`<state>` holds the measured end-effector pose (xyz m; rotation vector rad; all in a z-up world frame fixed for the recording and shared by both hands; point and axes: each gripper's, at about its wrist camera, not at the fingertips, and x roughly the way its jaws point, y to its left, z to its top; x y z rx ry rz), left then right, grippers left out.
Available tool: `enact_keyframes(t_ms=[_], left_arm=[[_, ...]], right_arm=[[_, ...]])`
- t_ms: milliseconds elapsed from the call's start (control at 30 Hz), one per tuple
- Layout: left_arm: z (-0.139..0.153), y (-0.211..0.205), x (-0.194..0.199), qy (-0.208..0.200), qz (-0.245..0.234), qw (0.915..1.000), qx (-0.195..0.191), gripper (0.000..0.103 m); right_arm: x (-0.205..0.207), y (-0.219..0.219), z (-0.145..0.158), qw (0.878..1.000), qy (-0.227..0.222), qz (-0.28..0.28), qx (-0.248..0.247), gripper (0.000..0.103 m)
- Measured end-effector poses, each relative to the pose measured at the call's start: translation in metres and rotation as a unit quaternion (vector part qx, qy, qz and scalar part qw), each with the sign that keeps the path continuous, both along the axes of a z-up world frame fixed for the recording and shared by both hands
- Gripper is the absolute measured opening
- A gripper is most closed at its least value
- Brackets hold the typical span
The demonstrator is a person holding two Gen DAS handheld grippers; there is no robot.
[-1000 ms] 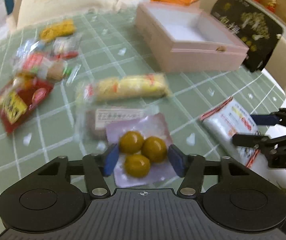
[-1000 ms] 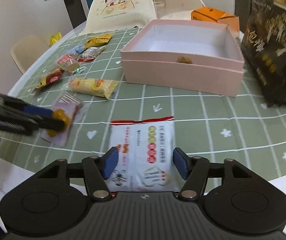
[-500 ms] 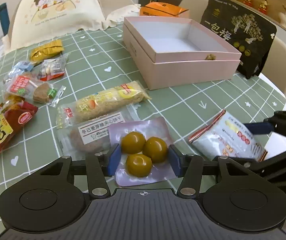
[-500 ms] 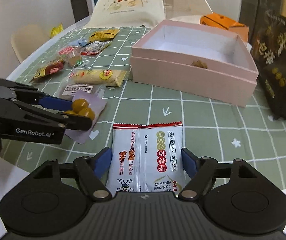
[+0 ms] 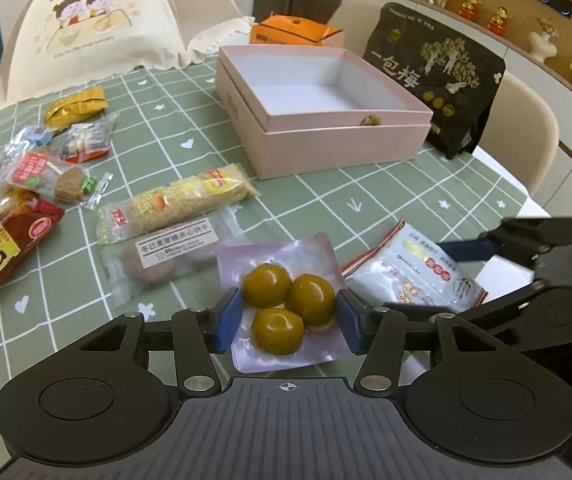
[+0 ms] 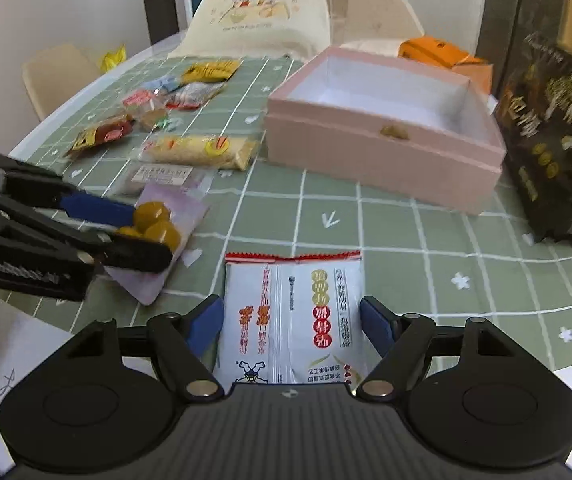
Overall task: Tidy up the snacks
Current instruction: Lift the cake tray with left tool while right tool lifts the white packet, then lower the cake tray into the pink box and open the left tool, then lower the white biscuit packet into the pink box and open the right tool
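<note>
1. Now we are holding our left gripper (image 5: 289,320) at the bottom middle of the left view. Its jaws have just been closing and are pinching the pack of three yellow balls (image 5: 286,304).
2. We are holding our right gripper (image 6: 291,322) around the white snack bag (image 6: 292,316). Its jaws have just been opening, and we cannot tell if they are squeezing it.
3. The pink box (image 5: 342,148) is sitting open in the upper middle, well apart.

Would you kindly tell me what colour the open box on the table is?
Pink box, white inside; clearest in the left wrist view.
</note>
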<state>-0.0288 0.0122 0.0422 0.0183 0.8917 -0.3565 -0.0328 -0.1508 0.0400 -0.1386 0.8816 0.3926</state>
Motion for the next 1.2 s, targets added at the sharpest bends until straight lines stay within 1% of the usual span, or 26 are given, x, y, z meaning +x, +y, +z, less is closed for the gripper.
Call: enact_keyframes(t_ms=[67, 100, 133, 167, 200, 267, 300, 367, 400, 433, 467, 500, 533, 567, 600, 633, 700, 733, 800, 900, 933, 1000, 1033, 1100, 1133, 1200], left_arm=[[0.003, 0.001, 0.0, 0.003, -0.002, 1.0, -0.002, 0.057], [0.006, 0.001, -0.001, 0.005, -0.003, 1.0, -0.005, 0.057], [0.012, 0.002, -0.002, 0.006, -0.004, 0.9999, -0.014, 0.057], [0.02, 0.002, -0.003, 0.002, -0.006, 0.9995, -0.03, 0.057], [0.032, 0.003, -0.003, -0.007, -0.011, 0.9987, -0.049, 0.057], [0.064, -0.002, 0.008, -0.048, -0.024, 0.9964, -0.066, 0.057], [0.078, -0.005, 0.019, -0.07, -0.027, 0.9948, -0.069, 0.057], [0.109, -0.015, 0.058, -0.119, -0.026, 0.988, -0.094, 0.058], [0.119, -0.019, 0.081, -0.134, -0.022, 0.9838, -0.117, 0.058], [0.122, -0.023, 0.105, -0.136, -0.018, 0.9806, -0.139, 0.059], [0.113, -0.025, 0.139, -0.124, -0.017, 0.979, -0.161, 0.059], [0.099, -0.028, 0.169, -0.088, -0.013, 0.9828, -0.162, 0.058], [0.076, -0.032, 0.2, -0.029, 0.004, 0.9884, -0.149, 0.051], [0.06, -0.031, 0.211, -0.003, 0.02, 0.9895, -0.143, 0.049], [0.051, -0.028, 0.21, 0.002, 0.026, 0.9885, -0.149, 0.049], [0.044, -0.02, 0.199, -0.007, 0.022, 0.9855, -0.168, 0.049], [0.038, -0.005, 0.174, -0.014, 0.009, 0.982, -0.188, 0.049], [0.034, 0.002, 0.16, -0.013, 0.001, 0.9816, -0.19, 0.049], [0.027, 0.011, 0.135, -0.01, -0.008, 0.9844, -0.176, 0.049], [0.016, 0.024, 0.108, -0.009, -0.005, 0.9922, -0.125, 0.049], [0.015, 0.032, 0.1, -0.014, 0.003, 0.9938, -0.11, 0.049], [0.018, 0.053, 0.09, -0.028, 0.018, 0.9948, -0.096, 0.049], [0.021, 0.067, 0.085, -0.039, 0.031, 0.9947, -0.09, 0.049], [0.025, 0.098, 0.084, -0.058, 0.076, 0.992, -0.083, 0.049], [0.027, 0.115, 0.083, -0.069, 0.104, 0.9887, -0.082, 0.049], [0.028, 0.157, 0.091, -0.09, 0.176, 0.9762, -0.09, 0.049]], right_arm=[[0.004, 0.002, -0.007, 1.0, 0.012, 0.0, -0.002, 0.079], [0.001, 0.005, -0.009, 1.0, 0.002, 0.003, -0.009, 0.078], [0.0, 0.007, -0.01, 1.0, -0.005, 0.009, -0.018, 0.076], [-0.001, 0.007, -0.007, 0.999, -0.005, 0.017, -0.027, 0.076], [-0.003, 0.006, -0.002, 0.999, -0.008, 0.017, -0.037, 0.076], [-0.011, -0.006, 0.016, 0.998, -0.05, 0.014, -0.044, 0.076], [-0.012, -0.014, 0.026, 0.997, -0.061, 0.009, -0.043, 0.076], [-0.006, -0.029, 0.045, 0.997, -0.071, -0.009, -0.026, 0.076], [-0.002, -0.036, 0.052, 0.997, -0.073, -0.018, -0.015, 0.076], [0.005, -0.042, 0.058, 0.997, -0.075, -0.029, -0.003, 0.076], [0.01, -0.045, 0.062, 0.996, -0.076, -0.041, 0.004, 0.076], [0.016, -0.047, 0.064, 0.995, -0.078, -0.055, 0.007, 0.076], [0.02, -0.048, 0.065, 0.994, -0.081, -0.068, 0.008, 0.076], [0.025, -0.048, 0.066, 0.993, -0.083, -0.08, 0.005, 0.076], [0.03, -0.048, 0.066, 0.992, -0.082, -0.091, 0.0, 0.076], [0.034, -0.047, 0.068, 0.991, -0.083, -0.1, -0.005, 0.076], [0.034, -0.05, 0.078, 0.988, -0.104, -0.111, 0.0, 0.076], [0.035, -0.051, 0.085, 0.986, -0.12, -0.114, 0.008, 0.076], [0.053, -0.048, 0.099, 0.983, -0.144, -0.111, 0.025, 0.076], [0.11, -0.028, 0.107, 0.98, -0.162, -0.112, 0.026, 0.079], [0.134, -0.02, 0.104, 0.981, -0.157, -0.113, 0.029, 0.08], [0.184, 0.002, 0.087, 0.988, -0.113, -0.103, 0.004, 0.079], [0.2, 0.016, 0.078, 0.99, -0.096, -0.104, -0.015, 0.076], [0.211, 0.044, 0.07, 0.992, -0.085, -0.089, -0.039, 0.075], [0.213, 0.061, 0.069, 0.994, -0.085, -0.066, -0.033, 0.075], [0.219, 0.093, 0.071, 0.997, -0.072, -0.029, -0.008, 0.075]])
